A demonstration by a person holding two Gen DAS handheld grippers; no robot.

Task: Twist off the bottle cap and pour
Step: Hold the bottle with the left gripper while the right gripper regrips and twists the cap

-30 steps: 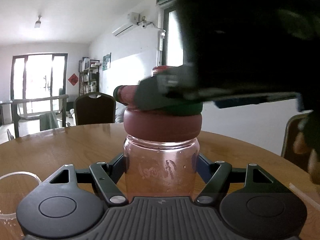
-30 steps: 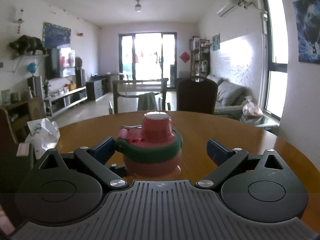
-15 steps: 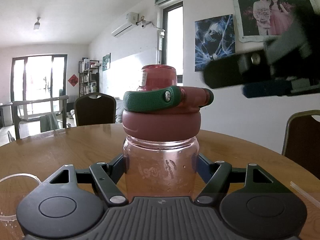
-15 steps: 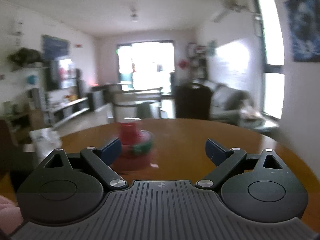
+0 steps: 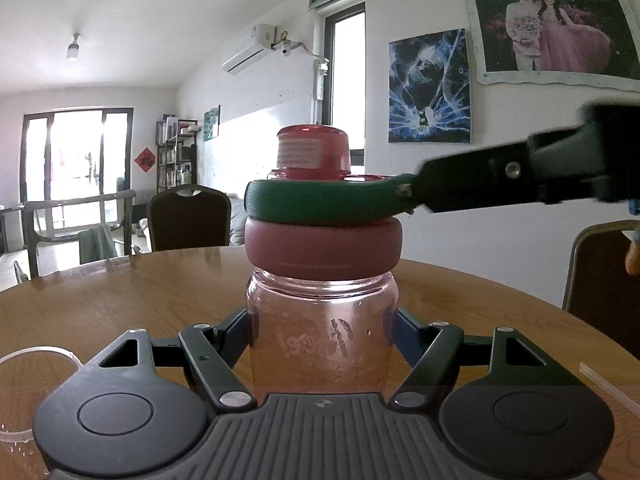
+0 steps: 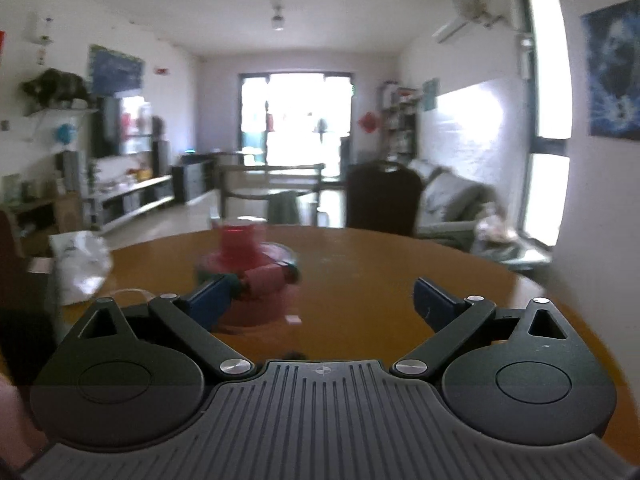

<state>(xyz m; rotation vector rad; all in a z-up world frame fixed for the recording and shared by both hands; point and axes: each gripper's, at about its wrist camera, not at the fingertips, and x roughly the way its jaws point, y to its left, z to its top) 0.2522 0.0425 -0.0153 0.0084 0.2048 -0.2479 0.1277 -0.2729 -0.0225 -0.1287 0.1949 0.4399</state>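
Our left gripper point(image 5: 322, 332) clamps the bottle point(image 5: 322, 340), upright on the table point(image 5: 120, 292). Our right gripper point(image 6: 320, 292) hangs wide open and empty, bottle off its left finger. The cap point(image 5: 314, 152) is still on; we judge unscrewing continues: recentre, close on it, twist.

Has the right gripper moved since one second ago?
Yes. The right gripper, jaws open, has drawn back rightwards from the bottle's lid, which then sat between its fingers.

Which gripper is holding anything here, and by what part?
The left gripper holds the pink bottle by its clear lower body, below the lid. The right gripper is open and holds nothing.
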